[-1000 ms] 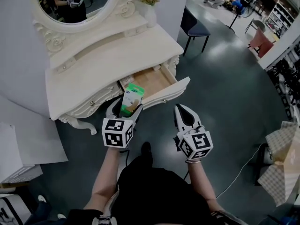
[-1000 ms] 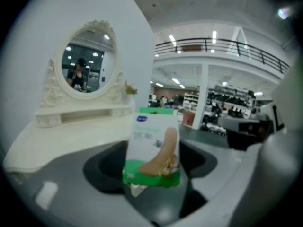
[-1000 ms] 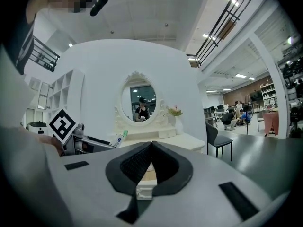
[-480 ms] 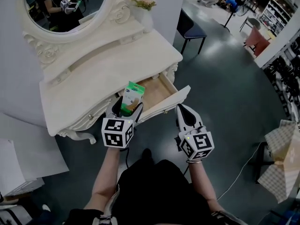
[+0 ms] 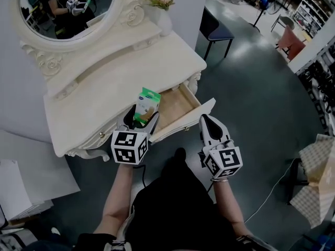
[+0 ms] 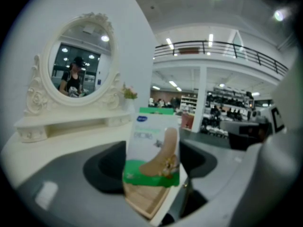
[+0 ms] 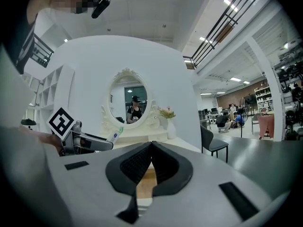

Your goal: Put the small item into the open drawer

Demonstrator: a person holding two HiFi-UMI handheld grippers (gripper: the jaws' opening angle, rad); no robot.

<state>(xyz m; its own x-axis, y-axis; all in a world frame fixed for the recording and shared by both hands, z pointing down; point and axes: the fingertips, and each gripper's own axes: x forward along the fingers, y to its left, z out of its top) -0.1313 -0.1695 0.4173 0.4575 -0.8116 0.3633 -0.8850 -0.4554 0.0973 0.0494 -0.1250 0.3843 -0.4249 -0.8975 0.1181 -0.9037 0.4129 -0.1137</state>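
- Holding the small item (image 5: pixel 147 102), a flat green-and-white packet, the left gripper (image 5: pixel 139 120) has its jaws closed on the packet's lower edge. The packet stands upright at the centre of the head view, above the near left corner of the open drawer (image 5: pixel 177 103) and not yet inside it.
- Hovering just right of the drawer front, at lower centre-right, the right gripper (image 5: pixel 207 120) has its jaws meeting at the tips with nothing between them.
- The likeliest trouble is the thin grip. Pinched only along its bottom edge, the light packet could pivot or slip in the jaws as it is tipped down toward the drawer.
- Letting go too far to the left or too near the person would probably land it on the drawer's front rim or send it down to the floor (image 5: pixel 251 103). The drawer looks shallow and sits at an angle to the person.
- Going in too far back, the tall packet might catch the overhanging edge of the surface (image 5: pixel 125 72) above the drawer.
- The surface is a cream dressing-table top, bare apart from a vase of pink flowers (image 5: pixel 165 14) at upper centre. An oval mirror (image 5: pixel 63 4) at upper left reflects the person and the grippers.
- The room is a large open hall with a dark glossy floor. A dark chair (image 5: pixel 217 30) stands right of the table, and there are shelving and distant people at upper right.
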